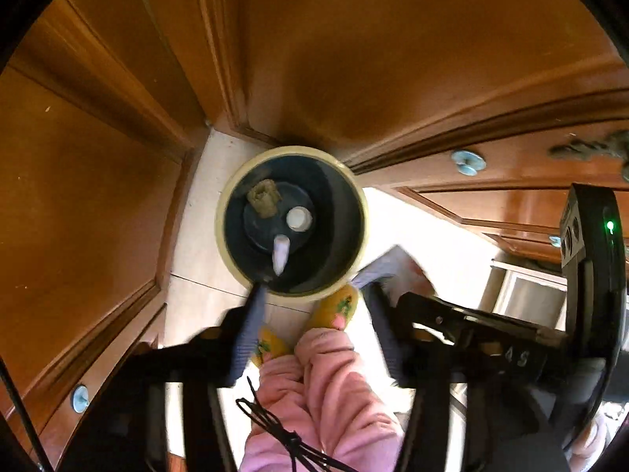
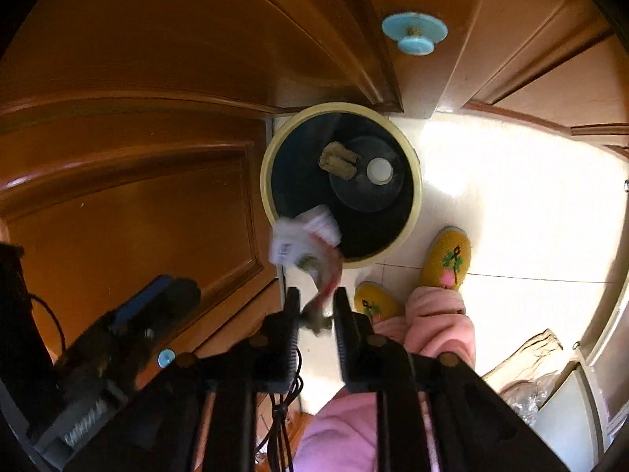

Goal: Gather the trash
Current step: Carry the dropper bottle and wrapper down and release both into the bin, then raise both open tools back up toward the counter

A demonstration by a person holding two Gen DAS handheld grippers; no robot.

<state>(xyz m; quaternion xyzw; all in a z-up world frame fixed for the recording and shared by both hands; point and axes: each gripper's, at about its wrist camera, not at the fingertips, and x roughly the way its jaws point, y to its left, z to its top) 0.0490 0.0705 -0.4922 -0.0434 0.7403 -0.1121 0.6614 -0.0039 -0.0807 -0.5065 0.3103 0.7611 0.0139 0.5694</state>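
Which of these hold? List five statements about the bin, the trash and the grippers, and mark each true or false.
1. The trash bin is empty. False: a brown lump and a white cap lie on its bottom.
2. A white and red wrapper shows between the right gripper and the bin. True.
3. The left gripper clamps a bottle. False: its jaws stand apart with nothing between them.
4. The person wears yellow slippers. True.
5. The cabinet knob is red. False: it is light blue.
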